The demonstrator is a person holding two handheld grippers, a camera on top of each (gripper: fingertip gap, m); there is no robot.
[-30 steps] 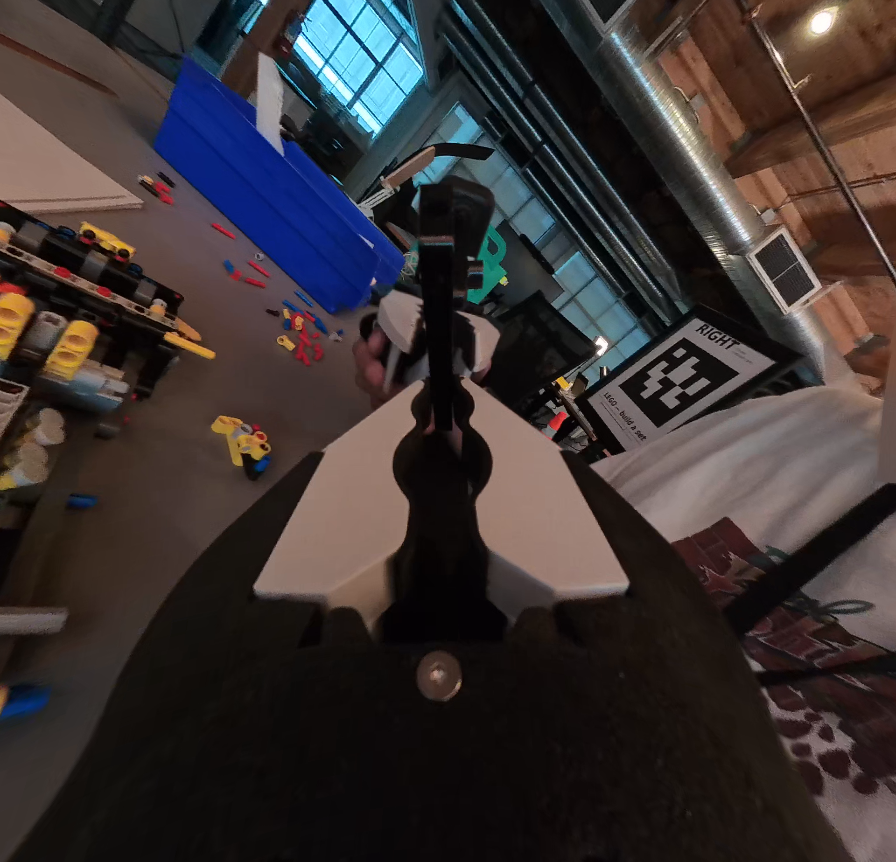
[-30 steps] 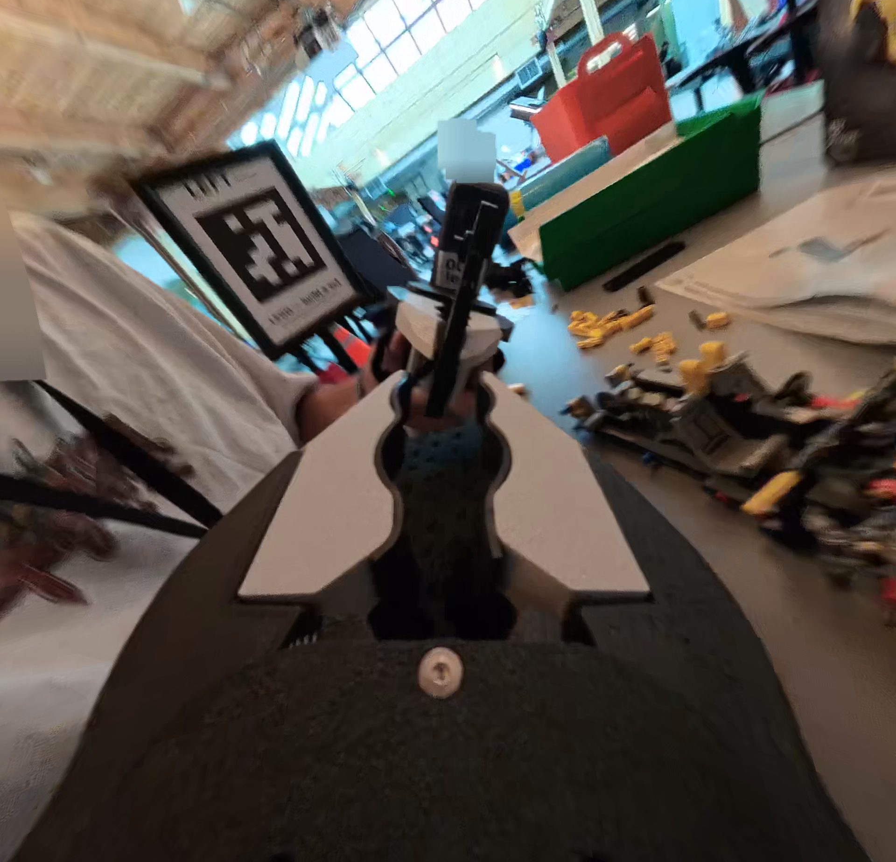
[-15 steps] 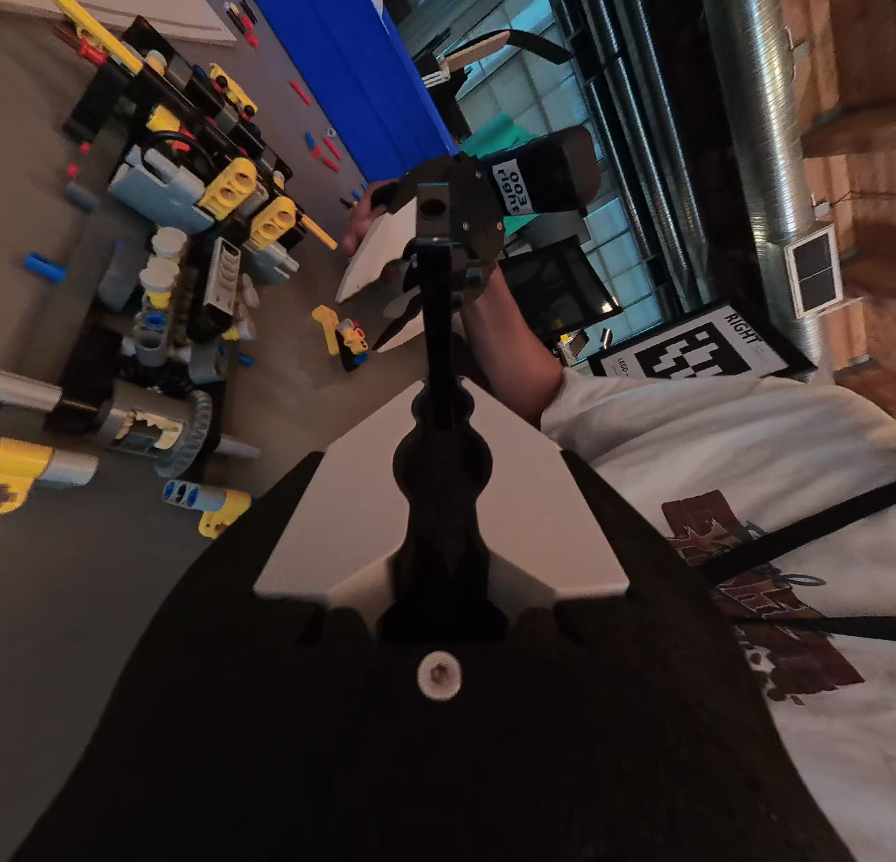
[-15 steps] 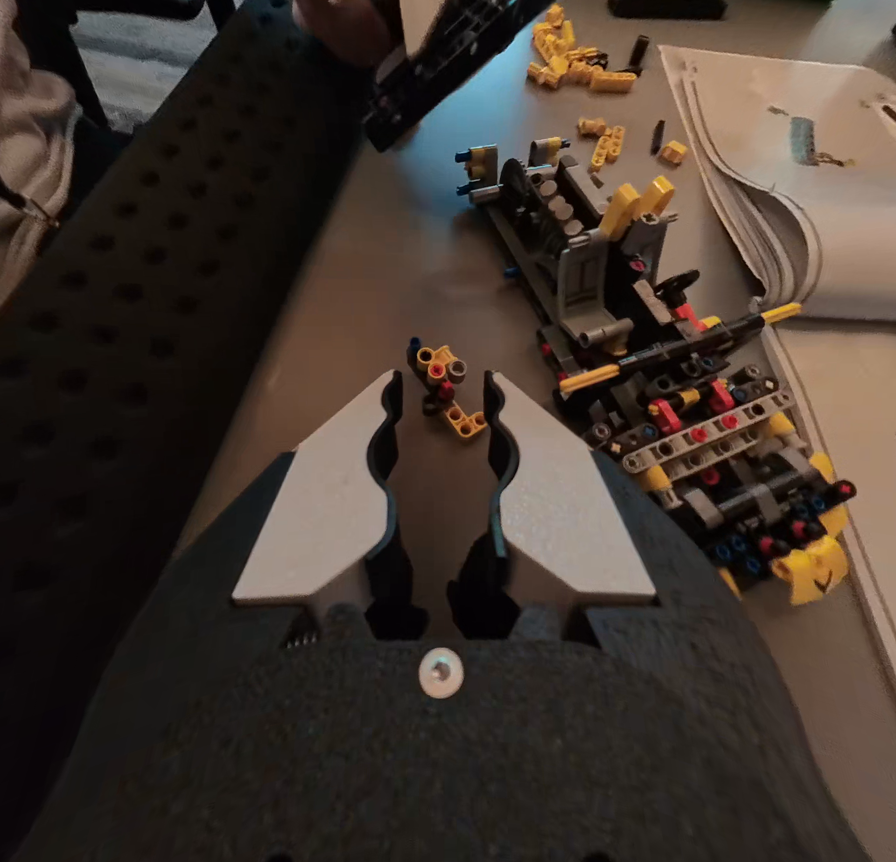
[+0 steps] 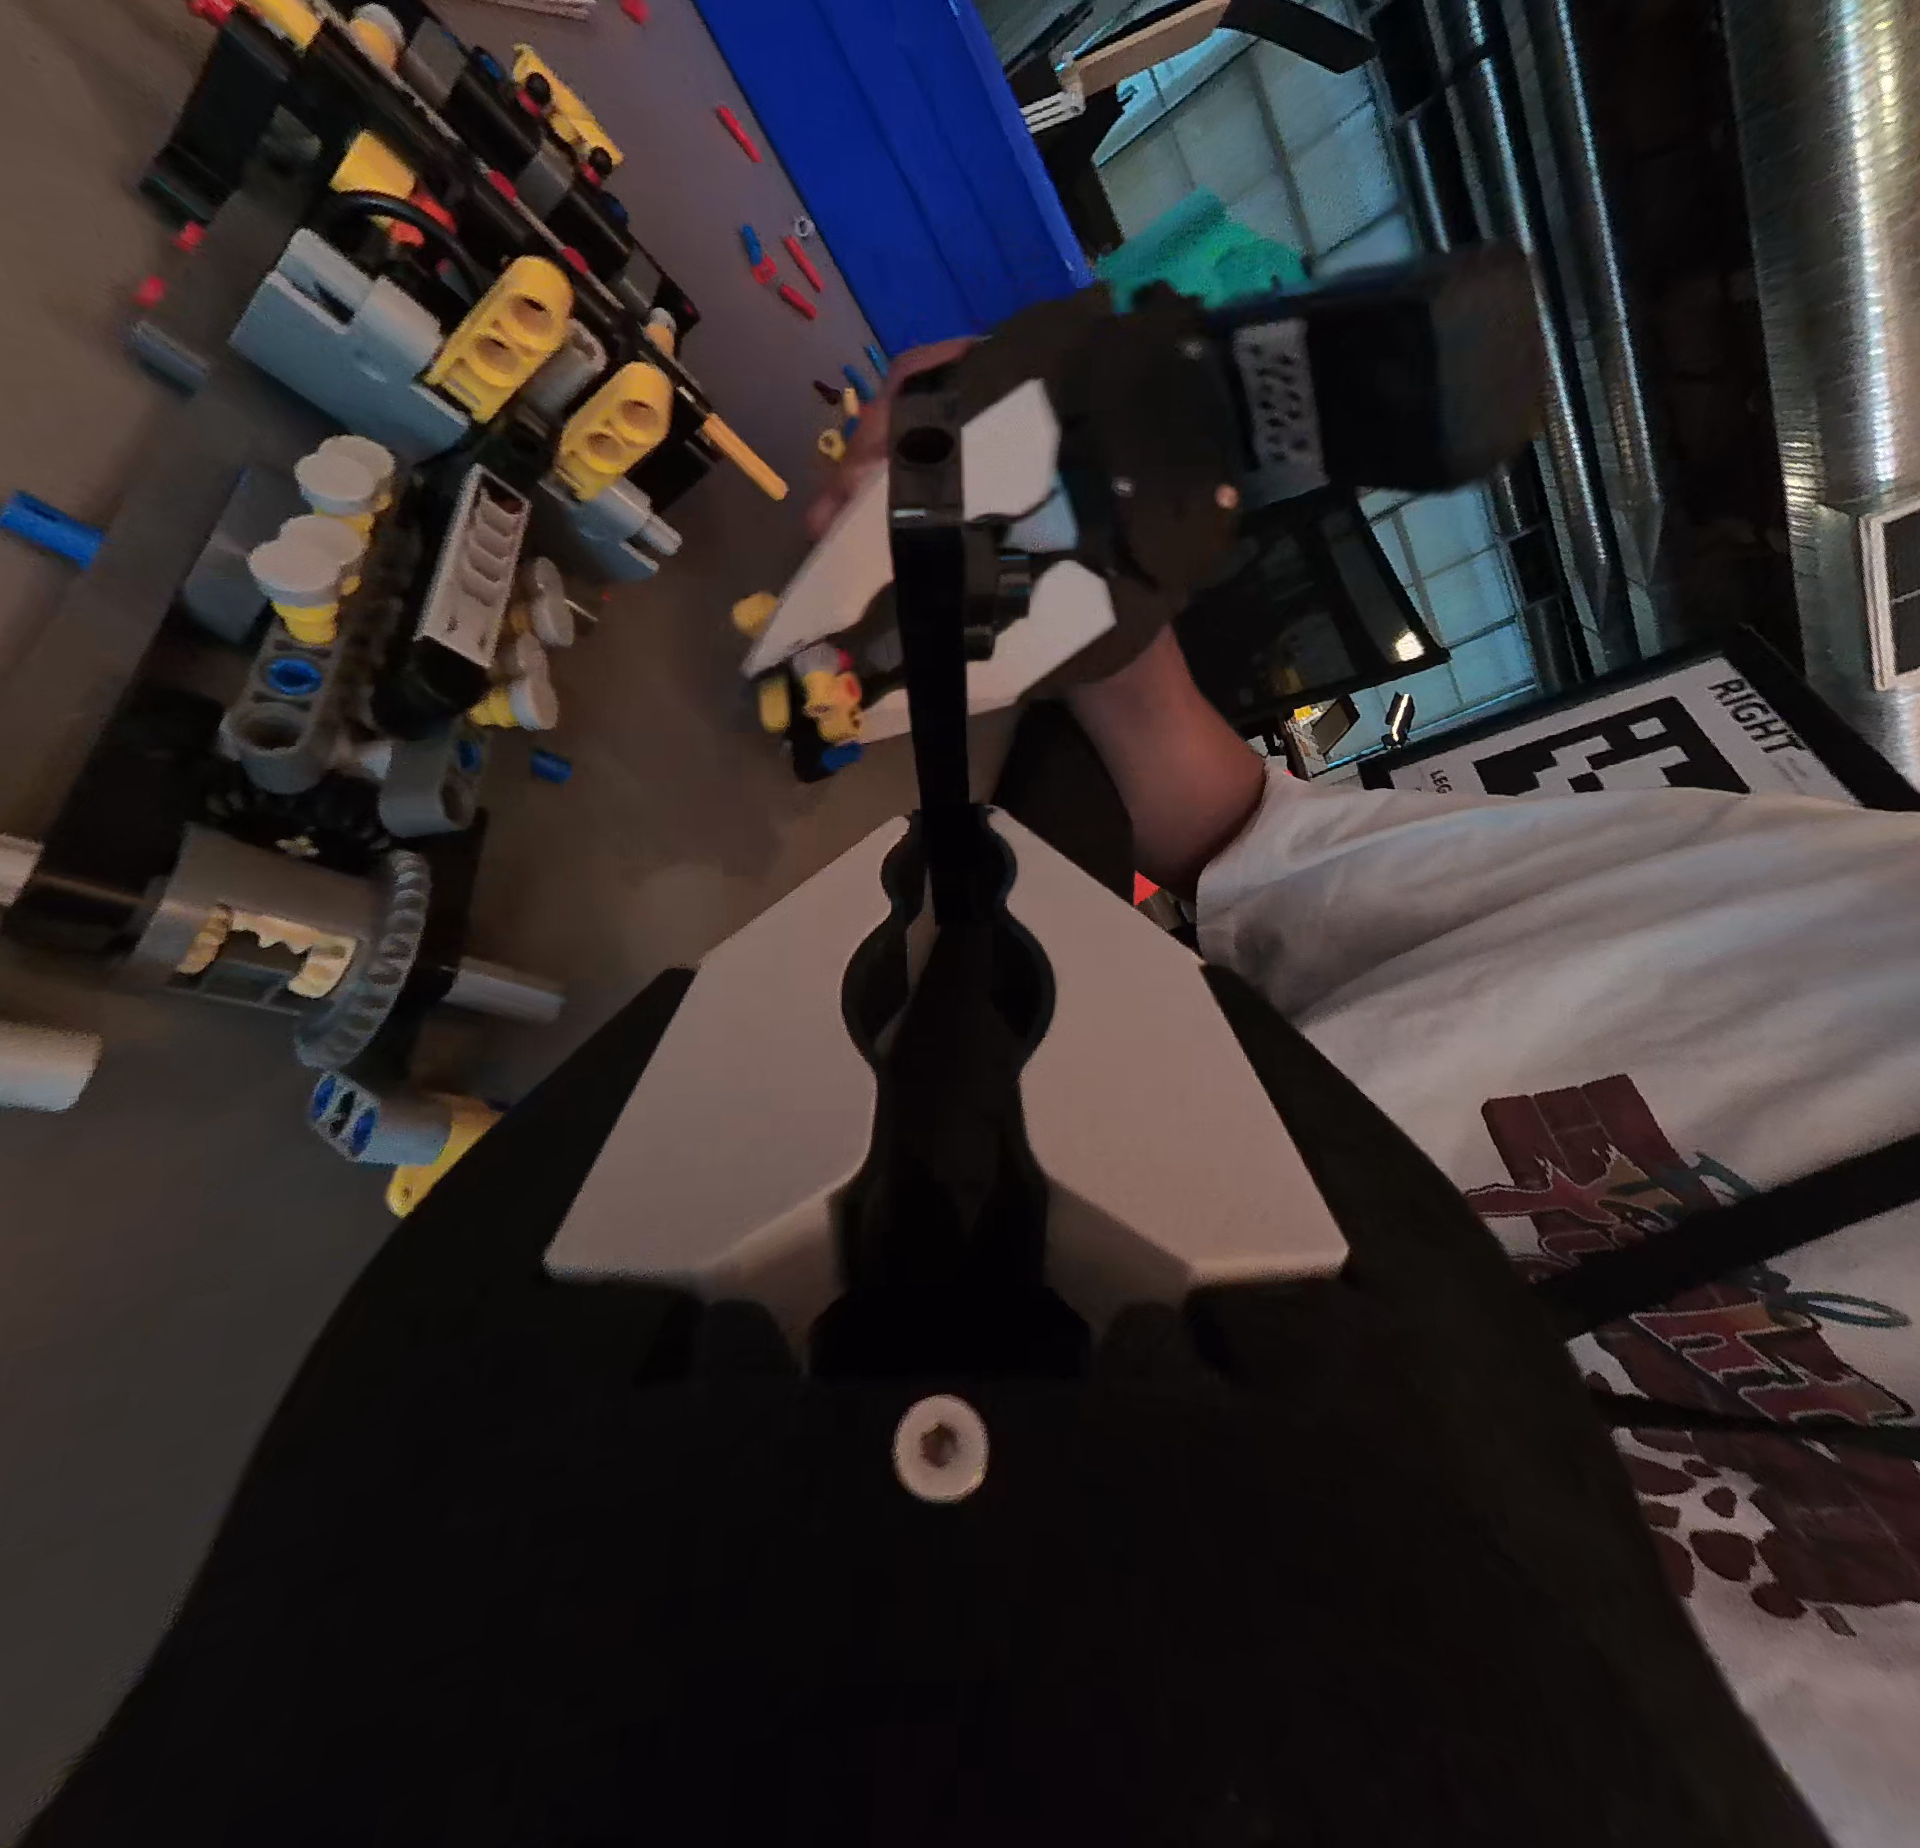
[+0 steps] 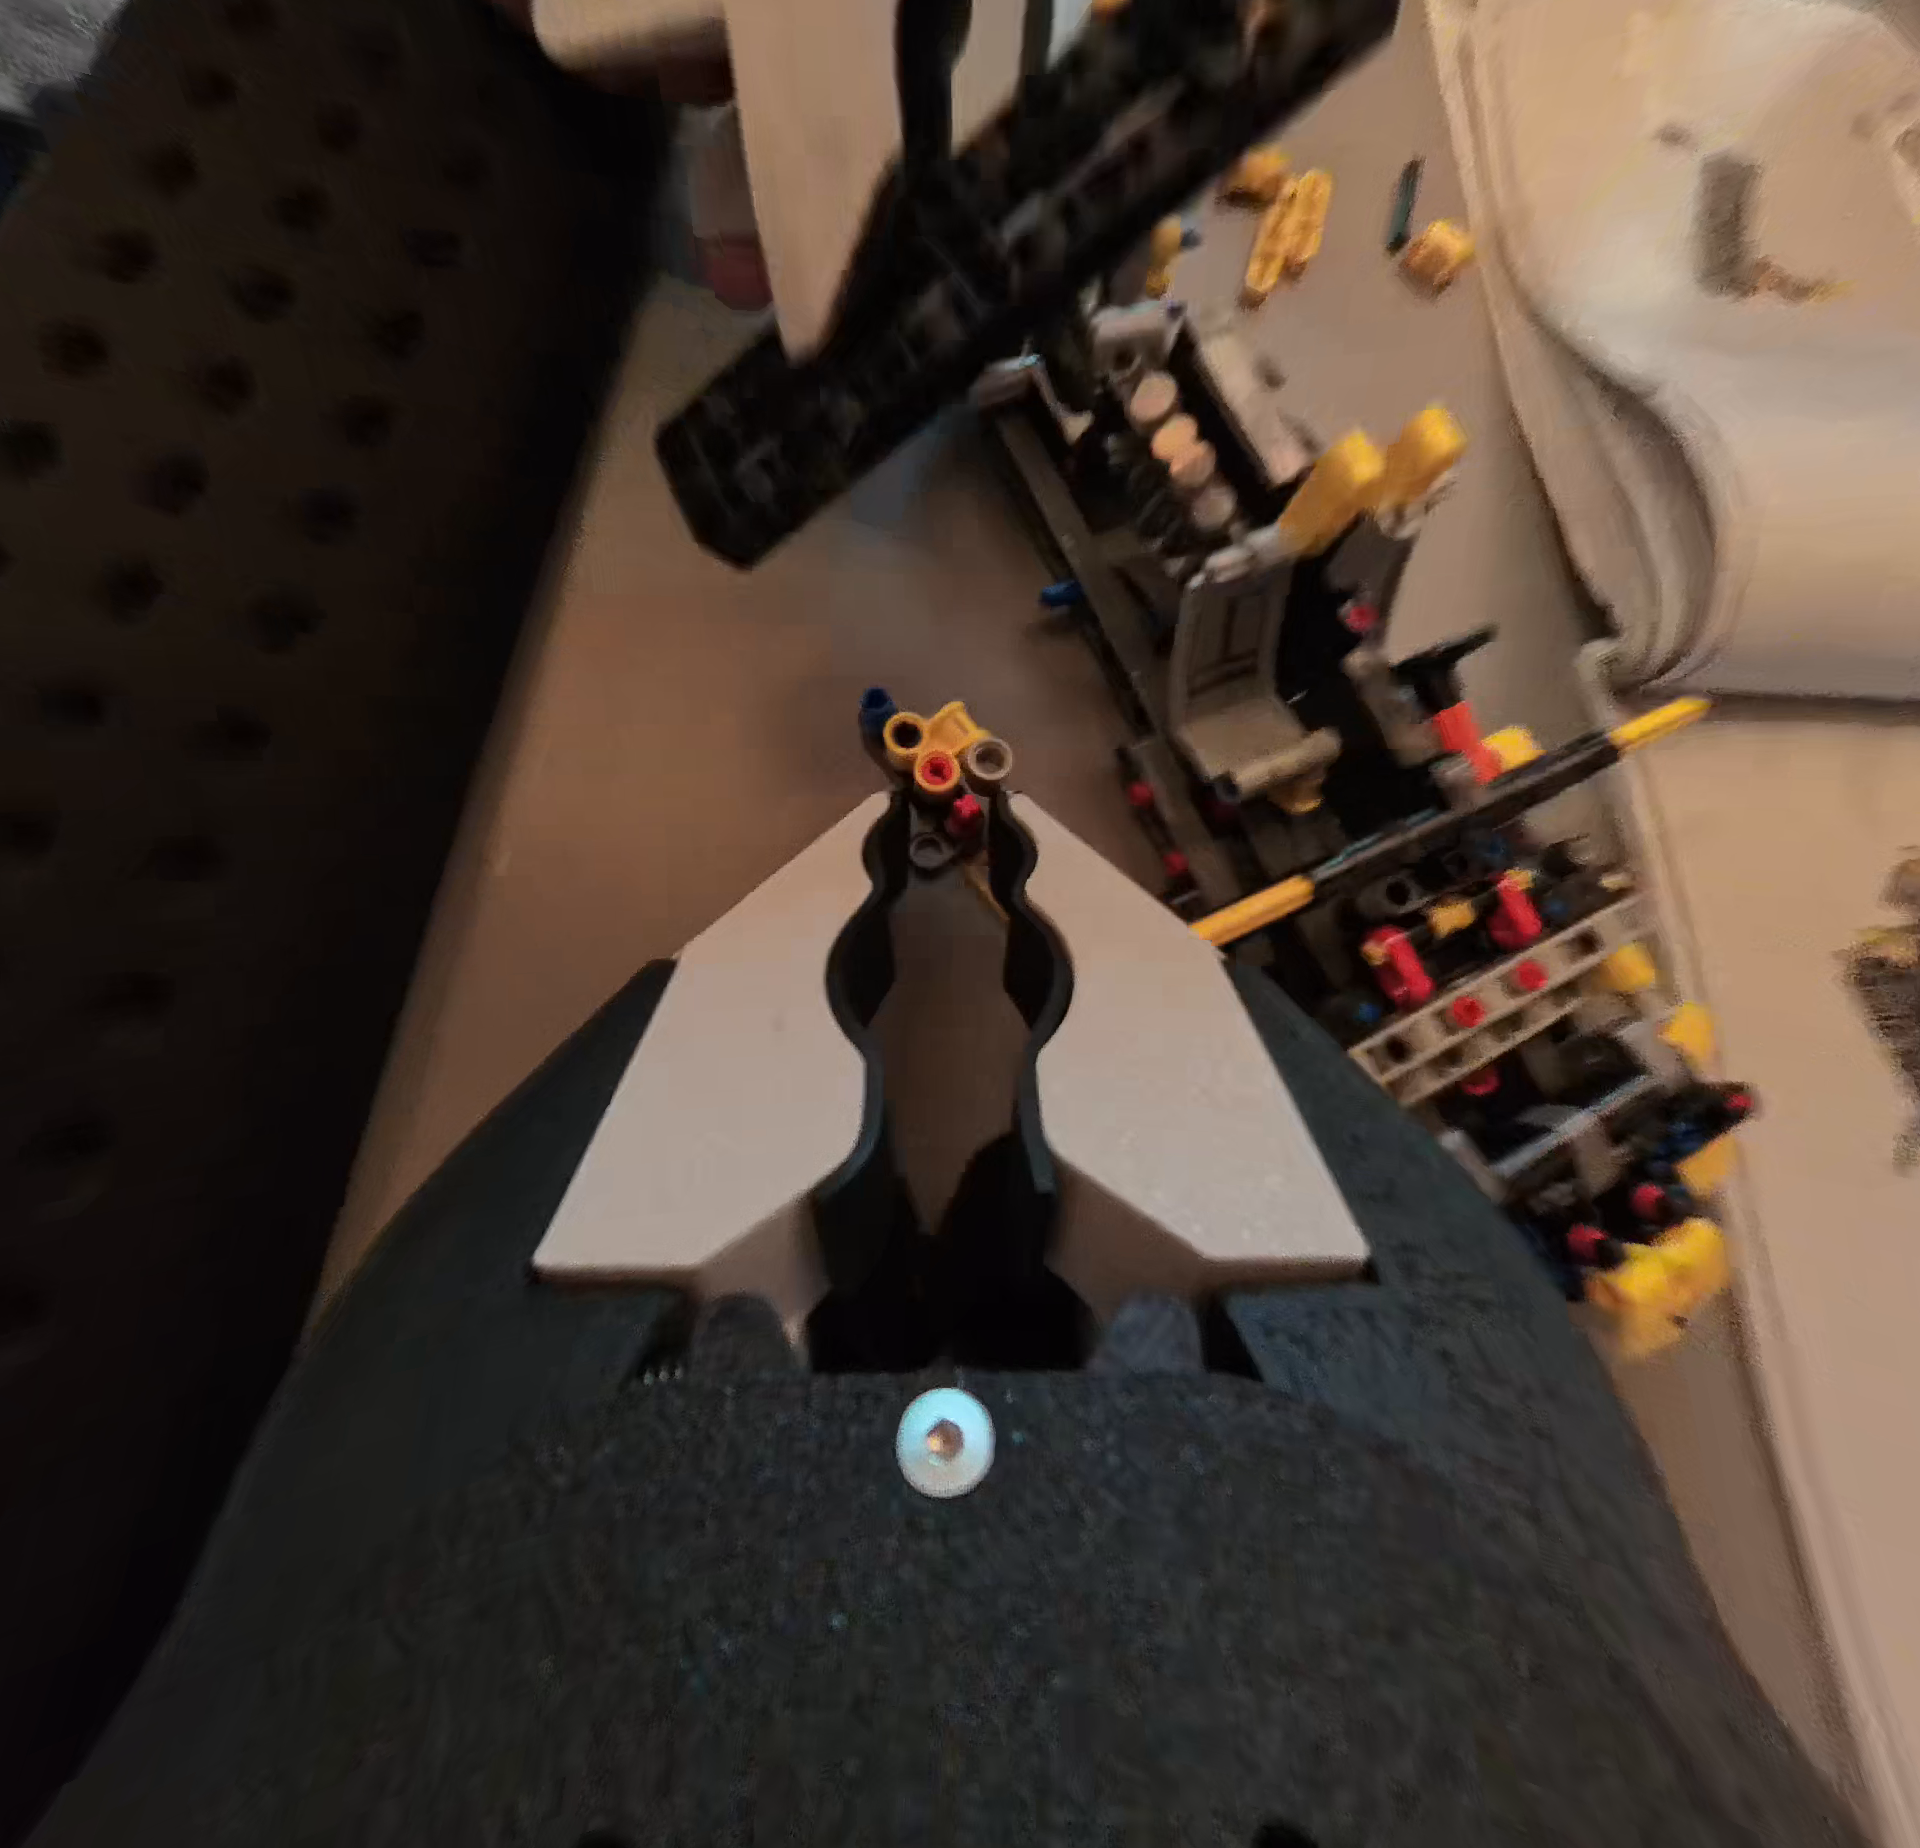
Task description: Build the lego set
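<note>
My left gripper [image 5: 943, 832] is shut on a long black holed beam frame [image 5: 928, 572], seen edge on and held up off the table. It also shows at the top of the right wrist view [image 6: 997, 271]. My right gripper [image 6: 943, 811] is shut on a small yellow, red and tan sub-assembly [image 6: 940, 754] low over the table. In the left wrist view the right gripper [image 5: 821, 635] is beyond the beam, over that small piece [image 5: 821, 702]. The large black, grey and yellow model [image 6: 1403, 863] lies on the table to the right of my right gripper.
The model [image 5: 416, 448] lies left of the left gripper, with a blue bin [image 5: 862, 136] behind it. Loose yellow pieces [image 6: 1288, 229] and an open instruction booklet [image 6: 1714, 396] lie at the far right. A black perforated surface [image 6: 208, 448] borders the table's left. My hands' fingertips stand some 7 centimeters from each other.
My right gripper came down to the table and closed on the small sub-assembly; half a second ago it was open around it. The left gripper tilted toward the table, still holding the black beam.
</note>
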